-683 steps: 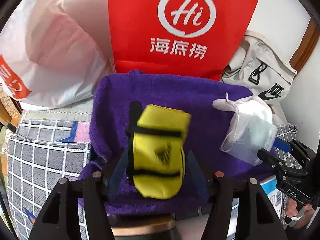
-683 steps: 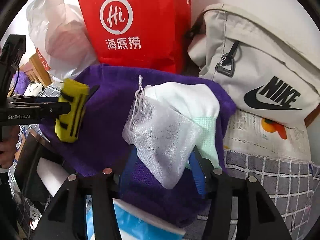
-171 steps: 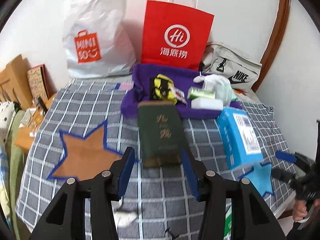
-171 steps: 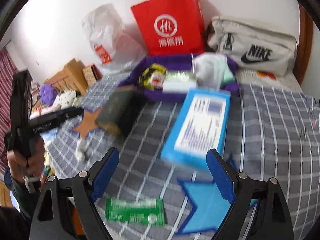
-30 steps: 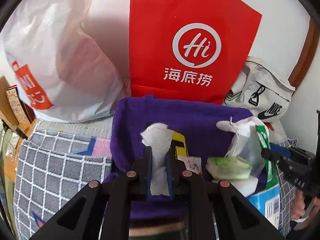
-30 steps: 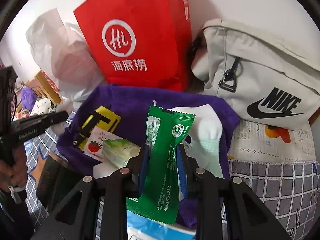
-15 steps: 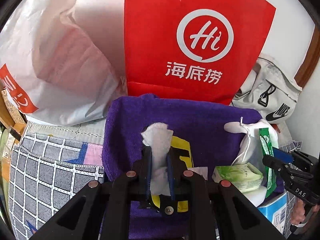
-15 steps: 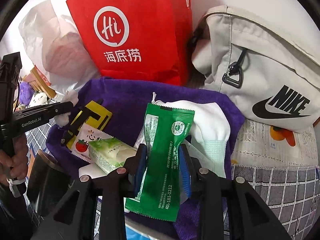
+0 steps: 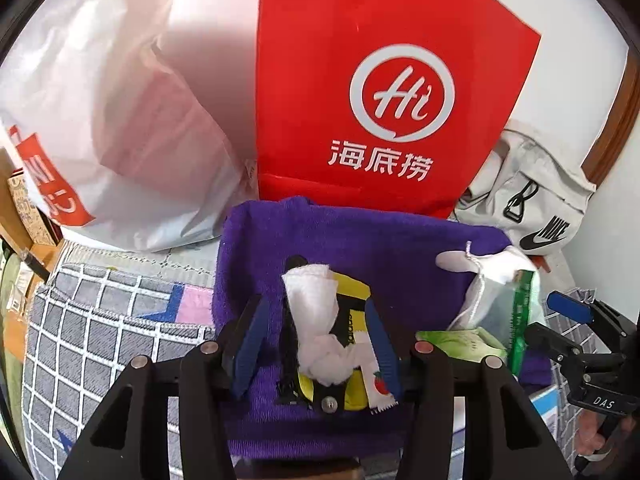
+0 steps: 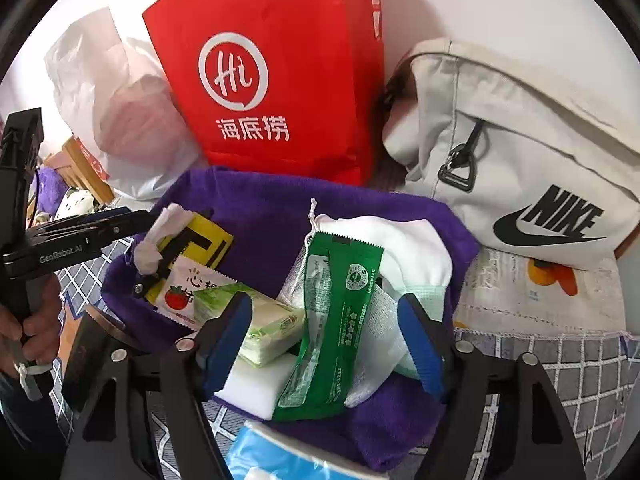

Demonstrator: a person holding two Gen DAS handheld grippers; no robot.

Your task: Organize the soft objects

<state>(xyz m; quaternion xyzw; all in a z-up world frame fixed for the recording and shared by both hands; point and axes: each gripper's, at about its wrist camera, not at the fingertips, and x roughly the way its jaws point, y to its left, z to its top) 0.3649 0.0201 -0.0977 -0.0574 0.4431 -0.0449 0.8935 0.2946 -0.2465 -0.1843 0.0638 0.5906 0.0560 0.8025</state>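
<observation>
Fingers of both grippers point(image 9: 316, 344) point(image 10: 324, 332) stand wide; each should lift straight off the crumpled white tissue point(image 9: 320, 332) and flat green sachet point(image 10: 334, 320) on the purple towel point(image 10: 264, 204)

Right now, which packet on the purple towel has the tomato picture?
The small white sachet beside the yellow pouch. The long packet is plain green, and the tissue pack is pale green.

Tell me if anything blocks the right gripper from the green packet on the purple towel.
Nothing visible does. The right gripper is open, and the green packet lies straight between its fingers, resting on the white mesh bag and a pale green tissue pack on the purple towel.
</observation>
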